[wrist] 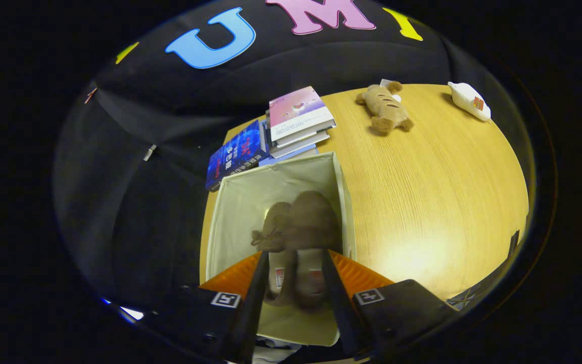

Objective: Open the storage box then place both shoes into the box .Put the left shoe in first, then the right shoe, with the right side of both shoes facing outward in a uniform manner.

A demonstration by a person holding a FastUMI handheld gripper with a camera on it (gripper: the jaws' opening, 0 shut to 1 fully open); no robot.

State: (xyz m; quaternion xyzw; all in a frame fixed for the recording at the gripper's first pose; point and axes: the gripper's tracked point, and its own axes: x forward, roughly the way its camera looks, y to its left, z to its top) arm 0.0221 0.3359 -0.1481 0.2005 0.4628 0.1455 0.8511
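Poised above the open storage box, the hand-held gripper is pointing down into it with its 2 fingers set a moderate way apart. Between those fingers, 2 brown shoes are sitting side by side inside the box, blurred; their heel openings are lying between the fingers and their toes are reaching just ahead of the tips. Whether the fingers are pressing on either shoe I cannot tell. The pale fabric box is resting on the wooden counter, near its edge by the booth wall. Beyond the box, touching its far rim, a stack of books is lying flat, with a blue book beside it. Farther across the counter, a brown plush toy and a white object are lying well apart from the box.
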